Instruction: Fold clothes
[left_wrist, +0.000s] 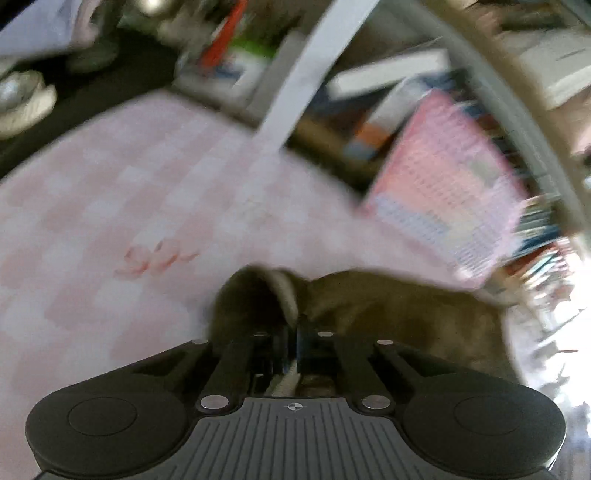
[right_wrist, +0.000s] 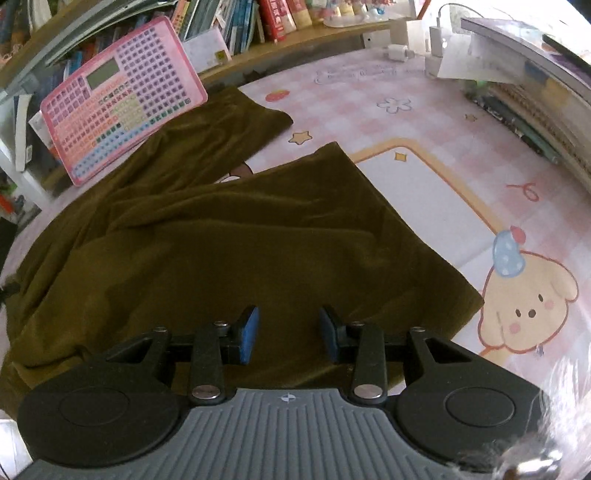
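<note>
Already clamped on a bunched edge of the brown trousers (left_wrist: 388, 306): left gripper (left_wrist: 295, 325). Right gripper (right_wrist: 289, 325) jaws apart, empty, above cloth stretching toward upper left.

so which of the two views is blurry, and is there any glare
Left wrist view: heavy motion blur over the pink tablecloth and shelves, glare at the right edge. Right wrist view: sharp on the brown garment, fisheye bending at the edges, glare in the lower right corner.

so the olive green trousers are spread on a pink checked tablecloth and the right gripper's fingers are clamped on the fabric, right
Not quite: the right gripper has its fingers apart, hovering over the olive green trousers without clamping them, as the right wrist view shows. The trousers do lie on the pink checked tablecloth.
</note>
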